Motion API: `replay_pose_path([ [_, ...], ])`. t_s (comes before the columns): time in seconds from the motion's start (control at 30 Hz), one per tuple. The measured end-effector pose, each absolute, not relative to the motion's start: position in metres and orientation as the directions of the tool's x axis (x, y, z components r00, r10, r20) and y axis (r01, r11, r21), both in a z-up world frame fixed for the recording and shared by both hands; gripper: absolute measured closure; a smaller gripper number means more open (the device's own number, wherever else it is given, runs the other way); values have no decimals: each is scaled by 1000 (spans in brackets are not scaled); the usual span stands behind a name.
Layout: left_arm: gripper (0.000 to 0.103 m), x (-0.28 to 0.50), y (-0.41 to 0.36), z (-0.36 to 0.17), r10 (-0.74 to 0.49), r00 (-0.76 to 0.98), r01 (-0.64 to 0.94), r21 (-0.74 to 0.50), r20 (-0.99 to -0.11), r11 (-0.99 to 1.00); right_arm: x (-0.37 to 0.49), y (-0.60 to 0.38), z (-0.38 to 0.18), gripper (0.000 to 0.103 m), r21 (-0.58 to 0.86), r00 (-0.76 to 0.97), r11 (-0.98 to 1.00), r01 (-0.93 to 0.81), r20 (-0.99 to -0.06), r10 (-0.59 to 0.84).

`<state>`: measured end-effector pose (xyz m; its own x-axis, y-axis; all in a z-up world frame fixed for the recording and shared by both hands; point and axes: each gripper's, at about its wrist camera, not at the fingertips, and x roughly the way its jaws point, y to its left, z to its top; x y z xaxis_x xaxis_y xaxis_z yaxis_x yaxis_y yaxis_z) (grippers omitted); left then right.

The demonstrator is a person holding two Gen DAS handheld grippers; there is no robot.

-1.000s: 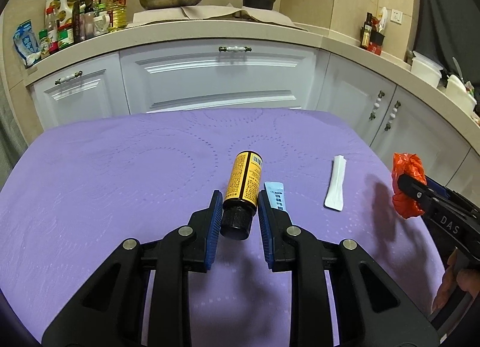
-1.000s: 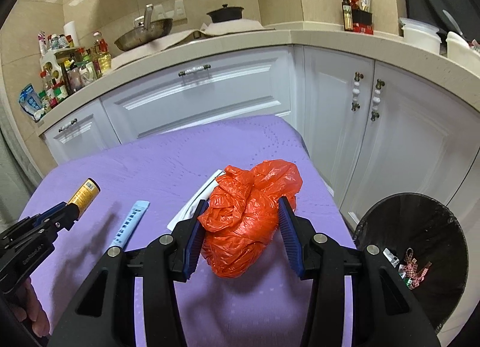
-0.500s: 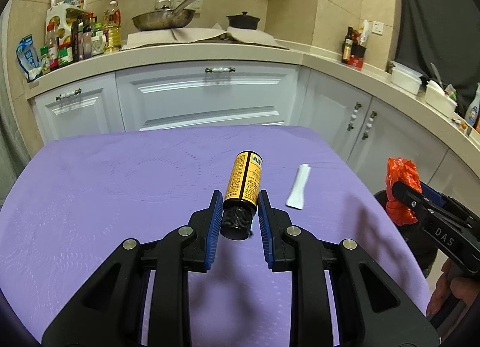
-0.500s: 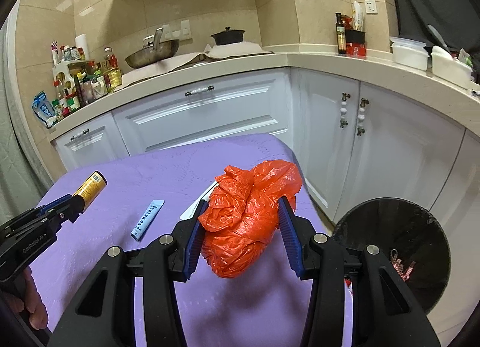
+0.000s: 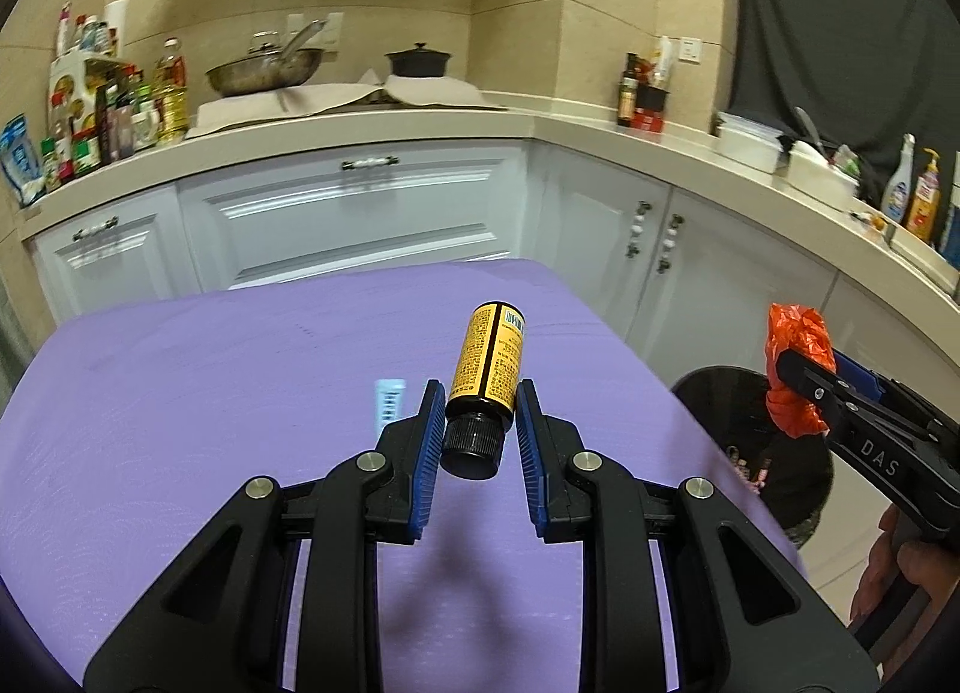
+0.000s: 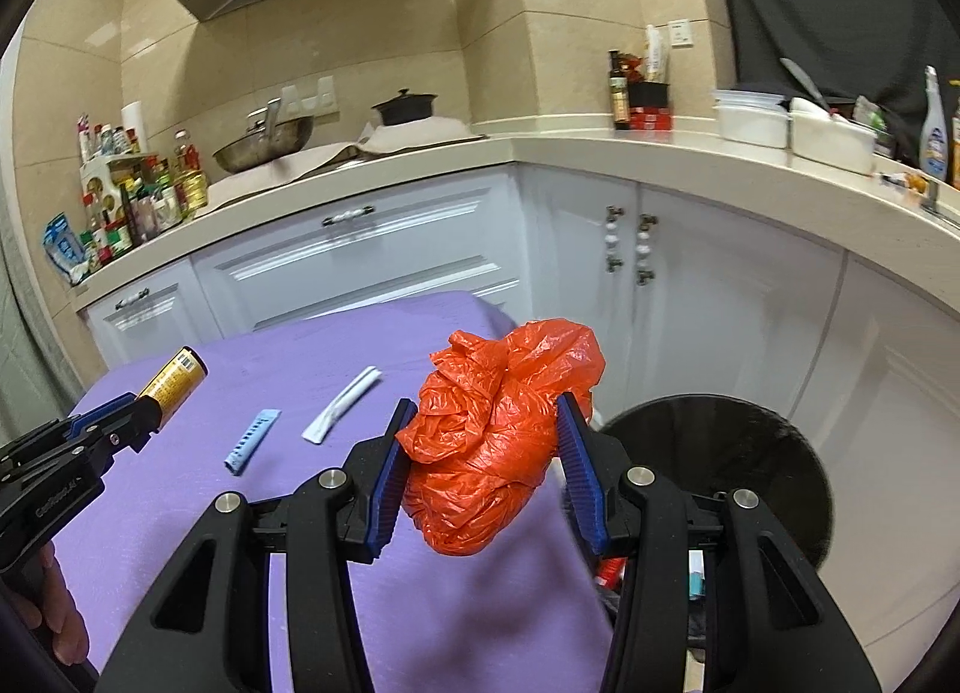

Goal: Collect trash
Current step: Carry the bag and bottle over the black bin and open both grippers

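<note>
My left gripper (image 5: 478, 423) is shut on a small yellow bottle with a black cap (image 5: 489, 369) and holds it above the purple table (image 5: 210, 393). The bottle also shows in the right wrist view (image 6: 174, 378). My right gripper (image 6: 486, 441) is shut on a crumpled orange plastic bag (image 6: 498, 423), held near the table's right edge beside a black trash bin (image 6: 750, 453). The bag (image 5: 795, 369) and the bin (image 5: 744, 417) also show in the left wrist view. A blue sachet (image 6: 252, 441) and a white wrapper (image 6: 342, 411) lie on the table.
White kitchen cabinets (image 5: 360, 219) and a beige counter (image 5: 600, 135) with a pan, pot, bottles and tubs run behind and to the right. The bin stands on the floor off the table's right edge and holds some trash.
Both grippers have risen and swung right with their loads. The orange bag is now closer to the bin. The bottle is higher above the table.
</note>
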<state>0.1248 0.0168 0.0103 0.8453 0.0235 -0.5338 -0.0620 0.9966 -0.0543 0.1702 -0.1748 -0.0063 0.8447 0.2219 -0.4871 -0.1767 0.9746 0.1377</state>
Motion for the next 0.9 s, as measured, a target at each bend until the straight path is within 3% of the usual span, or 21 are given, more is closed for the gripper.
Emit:
replay_pose_path([
  [0.9, 80, 170, -102, 2, -153, 825, 166, -25, -544, 986, 164, -277, -25, 56, 164, 855, 986, 36, -516, 55],
])
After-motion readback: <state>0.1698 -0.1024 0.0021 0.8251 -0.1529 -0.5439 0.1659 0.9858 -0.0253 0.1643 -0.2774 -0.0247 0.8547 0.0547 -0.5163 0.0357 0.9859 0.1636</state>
